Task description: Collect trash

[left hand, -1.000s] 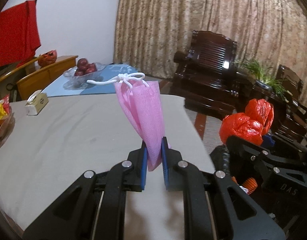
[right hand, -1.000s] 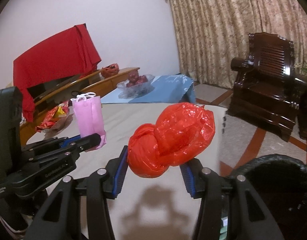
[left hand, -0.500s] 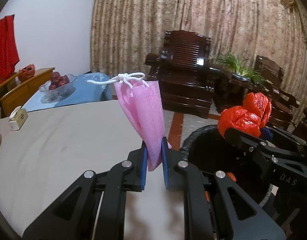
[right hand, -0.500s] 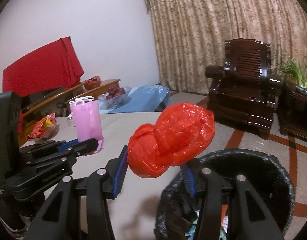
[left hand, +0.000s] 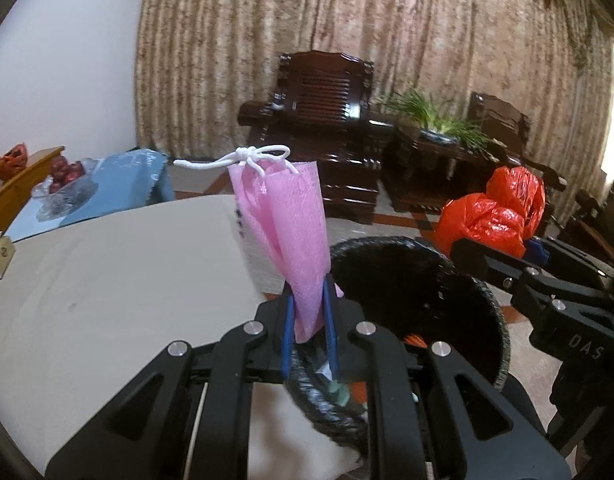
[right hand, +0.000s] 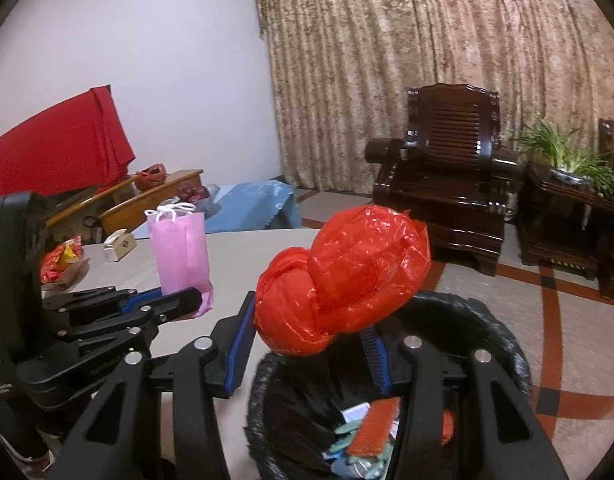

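My left gripper (left hand: 309, 316) is shut on the bottom of a pink fabric bag (left hand: 285, 236) with white cord handles, held upright at the near rim of a black-lined trash bin (left hand: 483, 304). My right gripper (right hand: 307, 336) is shut on a crumpled red plastic bag (right hand: 343, 276) and holds it over the same trash bin (right hand: 503, 356), which has several scraps inside. The pink bag (right hand: 181, 252) and left gripper (right hand: 163, 304) show at left in the right wrist view. The red bag (left hand: 493, 216) shows at right in the left wrist view.
A table with a beige cloth (left hand: 107, 280) lies left of the bin. On it are a small box (right hand: 121, 246) and snack packets (right hand: 63, 260). A fruit bowl (left hand: 63, 184) sits on a blue-covered table behind. Dark wooden armchairs (right hand: 451, 184) and a potted plant (right hand: 571, 164) stand beyond.
Both grippers have swung right from over the table to the trash bin, still holding their bags. The bin has come into view under them.
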A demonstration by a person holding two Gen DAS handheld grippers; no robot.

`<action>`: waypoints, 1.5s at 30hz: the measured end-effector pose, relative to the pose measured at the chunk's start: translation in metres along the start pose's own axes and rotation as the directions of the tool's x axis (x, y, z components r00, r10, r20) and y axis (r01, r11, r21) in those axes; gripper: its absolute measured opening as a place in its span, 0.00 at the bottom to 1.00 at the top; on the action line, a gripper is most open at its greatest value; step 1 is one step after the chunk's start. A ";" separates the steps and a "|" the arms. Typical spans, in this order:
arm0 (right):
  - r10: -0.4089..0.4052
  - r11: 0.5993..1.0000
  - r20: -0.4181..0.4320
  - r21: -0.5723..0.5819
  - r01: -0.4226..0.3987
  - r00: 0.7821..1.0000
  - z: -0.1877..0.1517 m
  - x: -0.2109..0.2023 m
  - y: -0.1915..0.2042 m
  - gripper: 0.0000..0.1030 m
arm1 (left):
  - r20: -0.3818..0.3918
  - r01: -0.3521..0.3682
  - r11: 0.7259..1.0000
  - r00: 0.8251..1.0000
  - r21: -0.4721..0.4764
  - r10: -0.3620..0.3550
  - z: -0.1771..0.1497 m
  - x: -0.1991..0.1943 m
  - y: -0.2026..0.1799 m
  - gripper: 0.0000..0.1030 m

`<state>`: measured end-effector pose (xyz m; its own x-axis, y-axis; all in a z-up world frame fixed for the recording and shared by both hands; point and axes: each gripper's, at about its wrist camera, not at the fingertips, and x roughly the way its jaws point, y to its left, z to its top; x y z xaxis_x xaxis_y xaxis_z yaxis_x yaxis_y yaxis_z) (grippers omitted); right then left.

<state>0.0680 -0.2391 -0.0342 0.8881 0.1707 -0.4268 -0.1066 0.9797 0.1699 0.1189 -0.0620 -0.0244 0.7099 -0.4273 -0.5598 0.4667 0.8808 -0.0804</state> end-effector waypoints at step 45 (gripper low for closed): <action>-0.203 0.974 -0.113 0.084 0.213 0.973 -0.042 0.010 -0.070 0.94 | -0.149 0.081 0.994 0.986 0.076 -0.069 -0.027 0.083 -0.036 0.77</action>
<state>0.0652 -0.3013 -0.0878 0.8349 -0.0205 -0.5500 0.1227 0.9811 0.1496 0.1465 -0.1237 -0.0900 0.5893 -0.4522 -0.6695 0.5617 0.8249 -0.0628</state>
